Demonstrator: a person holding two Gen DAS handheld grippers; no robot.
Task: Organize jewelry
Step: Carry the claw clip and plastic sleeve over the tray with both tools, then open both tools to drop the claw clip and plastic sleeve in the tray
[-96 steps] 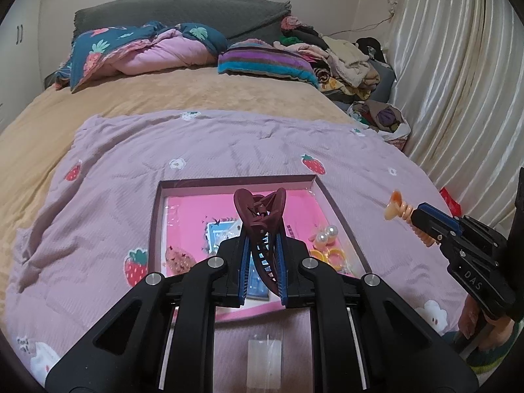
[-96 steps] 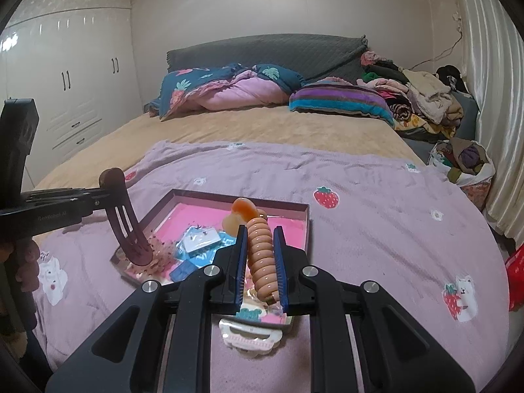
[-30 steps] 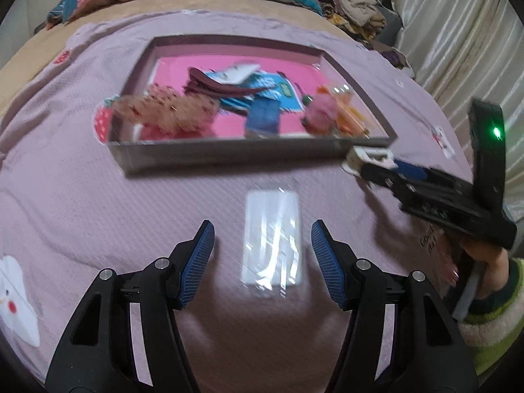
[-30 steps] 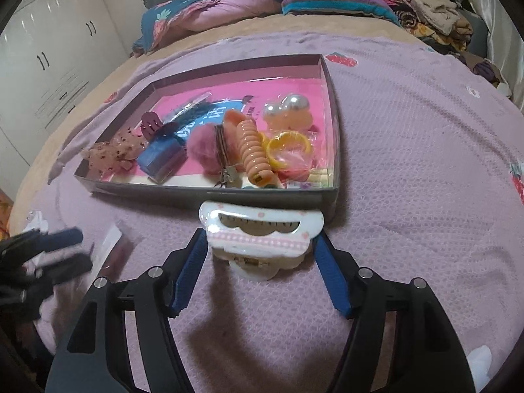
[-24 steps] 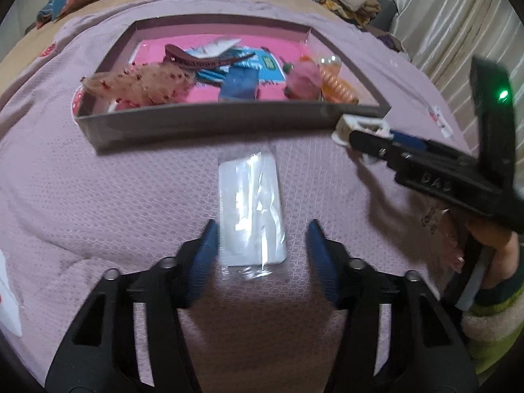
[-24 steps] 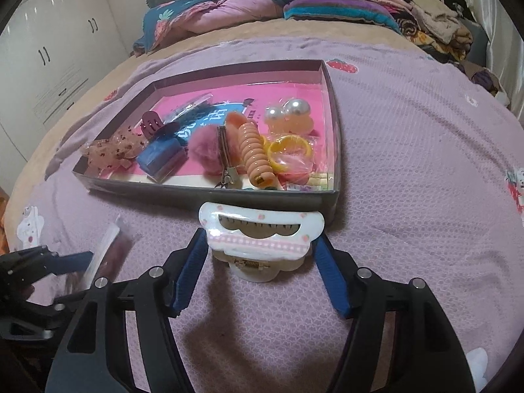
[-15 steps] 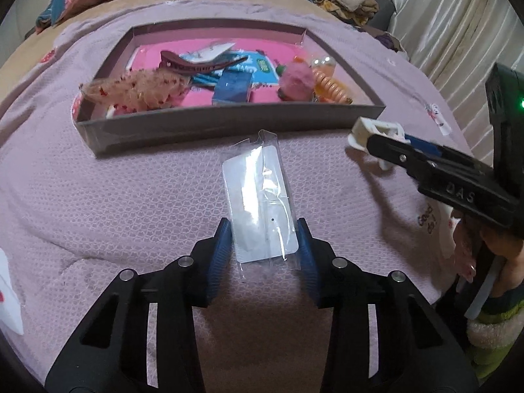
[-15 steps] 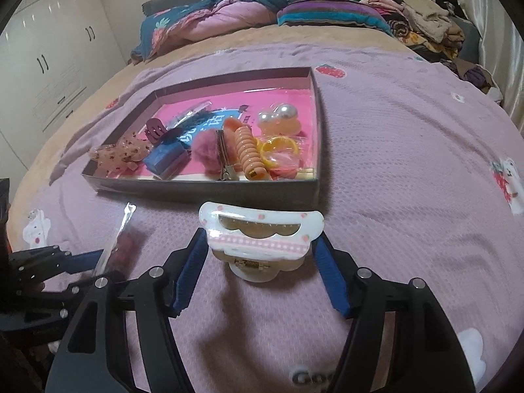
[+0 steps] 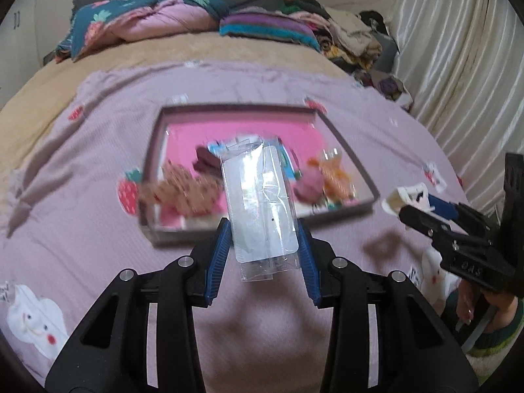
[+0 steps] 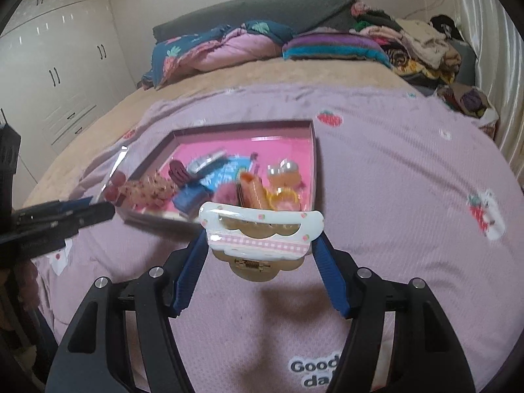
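Observation:
My left gripper (image 9: 262, 239) is shut on a clear plastic packet (image 9: 258, 203), held up in the air just short of the box's near wall. My right gripper (image 10: 262, 245) is shut on a white hair claw with pink gingham trim (image 10: 260, 226), lifted above the blanket near the box's front. The shallow box with a pink floor (image 9: 235, 111) (image 10: 311, 150) holds several hair pieces: a dark red clip, a glittery bow, blue cards, a pink pompom, an orange coil tie and pearl bits. The right gripper with the claw also shows in the left wrist view (image 9: 402, 199).
The box lies on a lilac blanket (image 9: 82, 235) with strawberry and cat prints over a tan bed. Folded quilts (image 10: 216, 49) and piled clothes (image 10: 419, 46) lie at the head. Curtains (image 9: 458, 59) hang on the right, white wardrobes (image 10: 55, 65) on the left.
My left gripper closed on the clear packet and lifted it off the blanket. My right gripper closed on the white claw and raised it. Both views tilted up toward the box.

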